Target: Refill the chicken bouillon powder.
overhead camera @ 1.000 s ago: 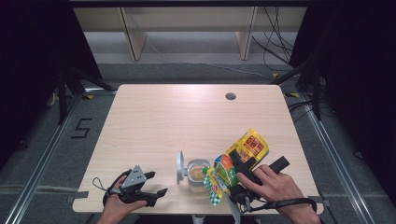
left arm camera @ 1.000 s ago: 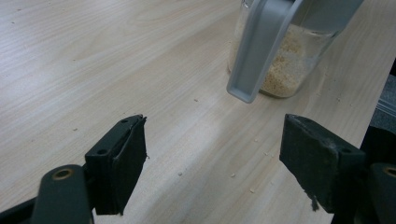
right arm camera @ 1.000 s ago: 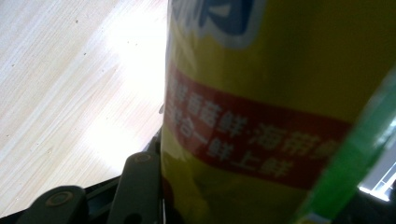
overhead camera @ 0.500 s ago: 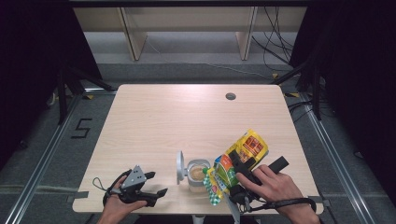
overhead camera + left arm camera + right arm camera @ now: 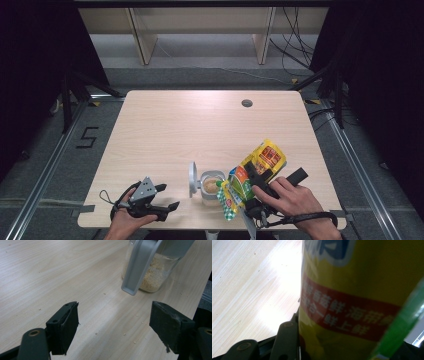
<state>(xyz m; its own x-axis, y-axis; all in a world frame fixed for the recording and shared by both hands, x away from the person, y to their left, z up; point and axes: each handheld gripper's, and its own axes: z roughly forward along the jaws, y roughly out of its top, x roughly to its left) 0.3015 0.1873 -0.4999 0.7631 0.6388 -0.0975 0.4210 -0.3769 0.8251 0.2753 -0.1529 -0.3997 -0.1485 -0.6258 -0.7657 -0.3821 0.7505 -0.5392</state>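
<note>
Yellow pouch (image 5: 264, 159) clamped in right gripper (image 5: 252, 182), tilted over jar (image 5: 210, 187).

Setting: a recording lab or test bay, not a home.
Table: a bare pale wooden table (image 5: 200, 125) with a cable hole (image 5: 247, 103) is standing alone on grey carpet.
Floor: rails (image 5: 45, 170) are running along both sides, and a taped number five (image 5: 86, 137) is marking the carpet.
Surroundings: black curtains (image 5: 35, 60) are closing in the sides; loose cables (image 5: 295, 50) are trailing behind, by an empty wooden shelf (image 5: 200, 30).
</note>
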